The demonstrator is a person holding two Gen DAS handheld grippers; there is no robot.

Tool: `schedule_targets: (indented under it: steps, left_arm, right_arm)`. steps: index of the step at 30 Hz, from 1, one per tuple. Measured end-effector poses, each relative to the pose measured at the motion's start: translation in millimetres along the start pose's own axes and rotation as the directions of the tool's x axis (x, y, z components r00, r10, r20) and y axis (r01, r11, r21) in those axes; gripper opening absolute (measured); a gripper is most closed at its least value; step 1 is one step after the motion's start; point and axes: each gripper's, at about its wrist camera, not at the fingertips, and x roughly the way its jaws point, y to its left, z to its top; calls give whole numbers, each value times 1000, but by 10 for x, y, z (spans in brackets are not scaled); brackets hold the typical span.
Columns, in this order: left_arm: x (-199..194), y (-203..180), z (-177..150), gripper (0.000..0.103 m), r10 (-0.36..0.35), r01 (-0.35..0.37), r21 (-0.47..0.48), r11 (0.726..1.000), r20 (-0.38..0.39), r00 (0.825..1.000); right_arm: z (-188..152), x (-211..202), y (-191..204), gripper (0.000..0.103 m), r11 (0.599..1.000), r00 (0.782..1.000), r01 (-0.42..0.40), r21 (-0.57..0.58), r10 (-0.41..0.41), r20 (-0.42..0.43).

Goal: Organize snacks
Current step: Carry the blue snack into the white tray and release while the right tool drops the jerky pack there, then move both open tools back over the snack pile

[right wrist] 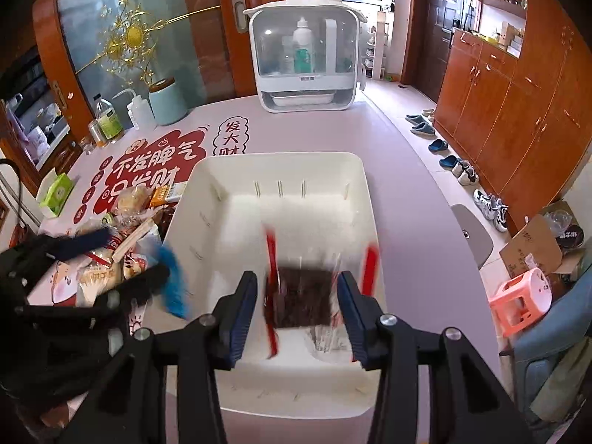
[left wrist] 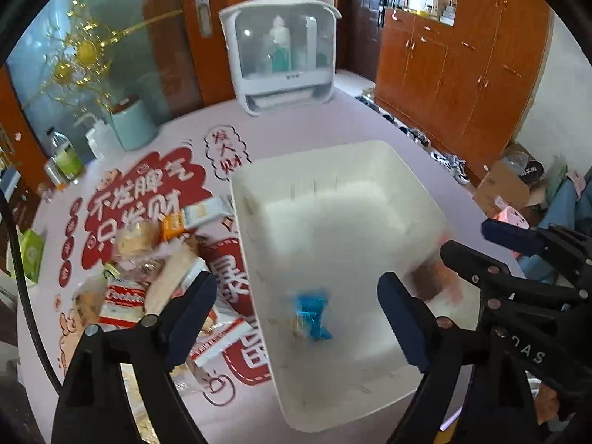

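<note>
We are seeing one white bin (right wrist: 207,199) on the lilac table (right wrist: 388,140), one blue-wrapped snack (left wrist: 310,314) and one dark snack in a clear, red-edged packet (right wrist: 301,292), both blurred, plus a heap of packets (left wrist: 155,270) too jumbled for us to count.

The left gripper (left wrist: 296,314) is hanging over the bin with its jaws standing wide apart and nothing pressed between the pads; the blue-wrapped snack is showing in the gap between them, over the bin floor, touching neither finger as far as we can tell. The right gripper (right wrist: 299,310) is pointing down into the same bin with its jaws about half apart; the red-edged packet is sitting between them, and through the blur we cannot tell whether the pads are still pressing on it.

The heap of packets is lying on the red printed table mat (right wrist: 155,159) just left of the bin. Beyond the bin a white cabinet with a clear door (right wrist: 303,55) is standing at the far edge of the table; at the far left are one pale green canister (right wrist: 166,103), one squeeze bottle (right wrist: 138,109) and one clear bottle (right wrist: 107,118). Shoes (right wrist: 462,172) are lining the wooden cupboards (right wrist: 510,111) on the right.

The red-edged packet is showing its flat face to the right camera, its red edges running away from us towards the bin's far wall. The blue snack's long axis is too smeared for us to judge
</note>
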Motion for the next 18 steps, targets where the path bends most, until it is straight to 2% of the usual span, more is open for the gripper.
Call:
schedule_targets:
  steps: [4, 9, 18]
  left_arm:
    - [-12, 70, -12, 90, 0, 0, -15, 1000, -13, 1000]
    - [-72, 165, -47, 90, 10, -11, -46, 999, -2, 1000]
    - [-372, 296, -141, 90, 57, -54, -41, 998, 88, 994]
  right_arm:
    - [-8, -16, -31, 61, 1000, 1000, -12, 13, 11, 8]
    - [-6, -37, 19, 62, 999, 999, -35, 11, 35, 8]
    - [-4, -130, 131, 62, 997, 997, -72, 36, 71, 20]
